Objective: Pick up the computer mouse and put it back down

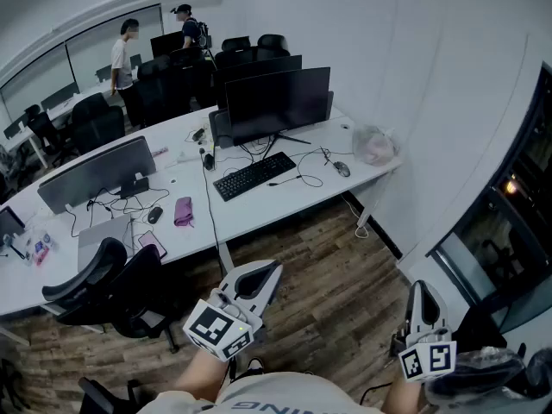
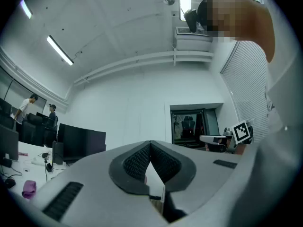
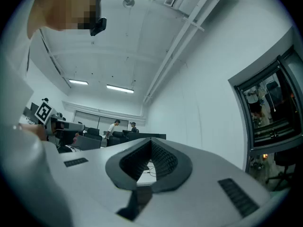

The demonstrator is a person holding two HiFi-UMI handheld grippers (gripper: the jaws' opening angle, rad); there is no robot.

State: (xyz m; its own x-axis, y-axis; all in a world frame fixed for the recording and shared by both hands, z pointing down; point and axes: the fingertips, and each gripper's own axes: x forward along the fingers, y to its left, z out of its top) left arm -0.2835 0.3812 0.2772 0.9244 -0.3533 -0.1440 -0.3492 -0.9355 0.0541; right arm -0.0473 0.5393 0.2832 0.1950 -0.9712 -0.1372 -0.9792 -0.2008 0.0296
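Note:
A grey computer mouse (image 1: 342,169) lies near the right end of the long white desk (image 1: 285,198), its cable running toward the black keyboard (image 1: 254,175). A second, dark mouse (image 1: 154,215) lies further left by a pink cloth (image 1: 183,211). Both grippers hang low over the wooden floor, well short of the desk. My left gripper (image 1: 272,272) is shut and empty; its tips meet in the left gripper view (image 2: 150,143). My right gripper (image 1: 417,288) is shut and empty too, and its tips meet in the right gripper view (image 3: 151,141).
Black monitors (image 1: 276,102) stand along the desk. A pale plastic bag (image 1: 374,144) sits at the desk's right end. A black office chair (image 1: 103,287) stands at the near left. Two people (image 1: 125,54) stand at the far desks. A dark glass cabinet (image 1: 509,231) is on the right.

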